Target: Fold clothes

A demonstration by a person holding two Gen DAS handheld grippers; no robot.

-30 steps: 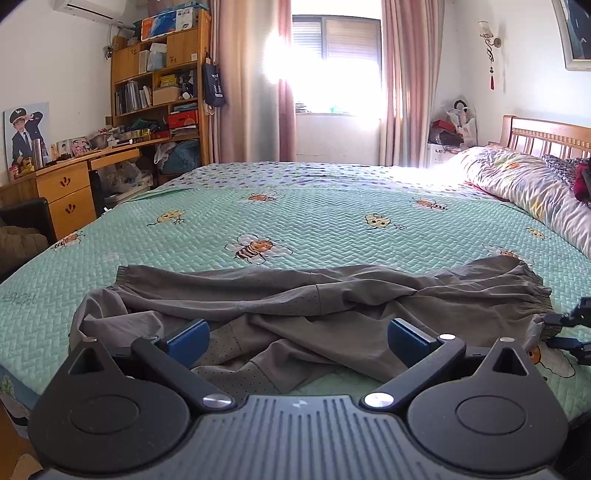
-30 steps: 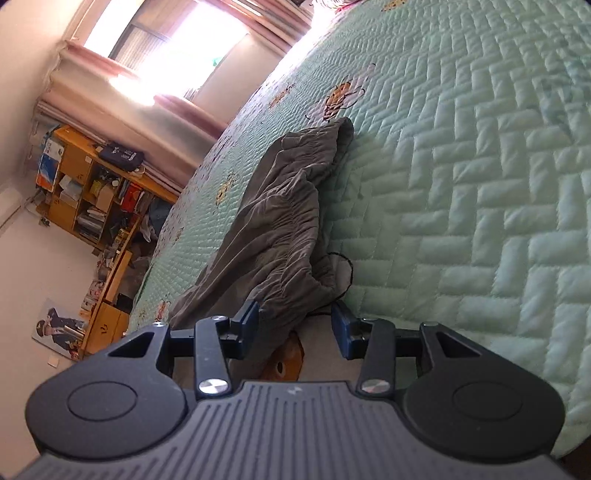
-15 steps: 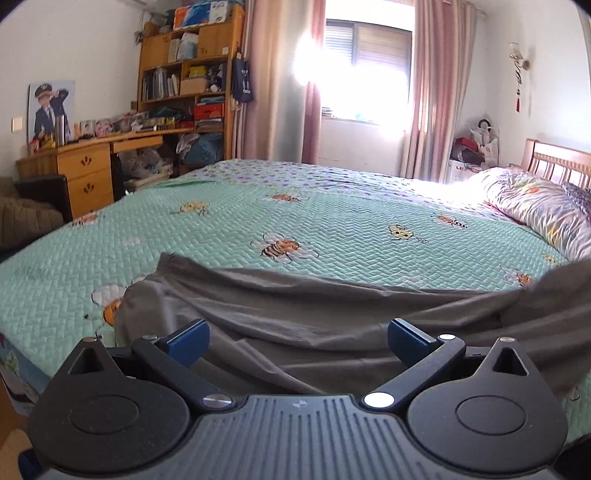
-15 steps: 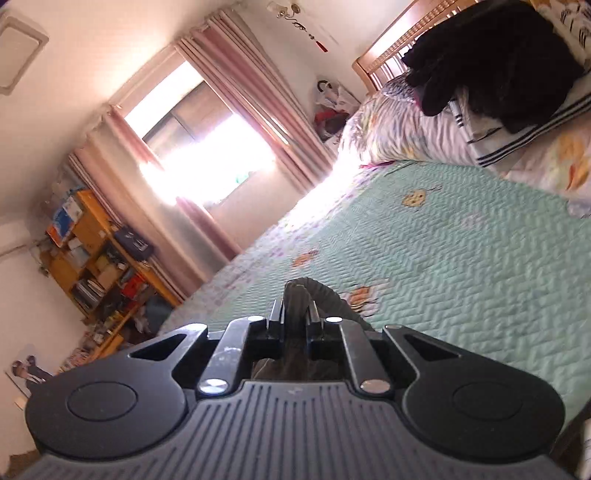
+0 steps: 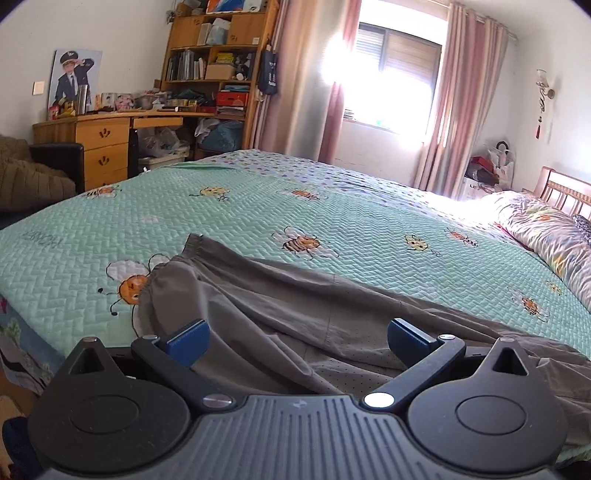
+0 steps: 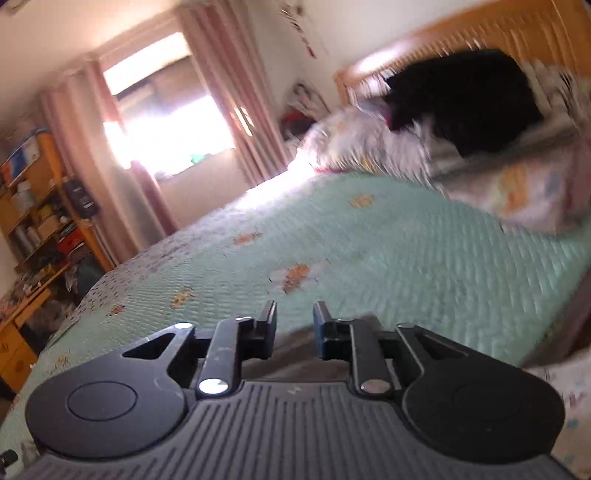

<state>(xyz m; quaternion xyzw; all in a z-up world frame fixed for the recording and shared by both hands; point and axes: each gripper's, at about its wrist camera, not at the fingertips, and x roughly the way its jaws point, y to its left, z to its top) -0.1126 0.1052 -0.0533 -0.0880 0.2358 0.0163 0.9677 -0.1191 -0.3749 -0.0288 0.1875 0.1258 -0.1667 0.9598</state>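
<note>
Grey trousers [image 5: 280,317] lie stretched across the near side of the green bee-print quilt [image 5: 332,229], one elastic cuff toward the left. My left gripper [image 5: 299,338] hovers low over their near edge, open wide, nothing between its blue pads. The right wrist view is blurred by motion. There my right gripper [image 6: 294,321] is raised over the quilt [image 6: 369,251] with its jaws opening. Nothing is pinched between its pads; a patch of grey cloth [image 6: 295,345] shows just below them.
Patterned pillows [image 5: 546,236] and a black garment [image 6: 461,99] lie against the wooden headboard [image 6: 480,33] on the right. Beyond the bed's left side stand a wooden desk [image 5: 103,140], a full bookshelf [image 5: 214,66] and a dark armchair [image 5: 33,173]. The window is behind.
My right gripper shut on the trousers' edge, rose with it and has now parted its jaws. The trousers went from bunched to drawn out. The left gripper shifted sideways and rolled.
</note>
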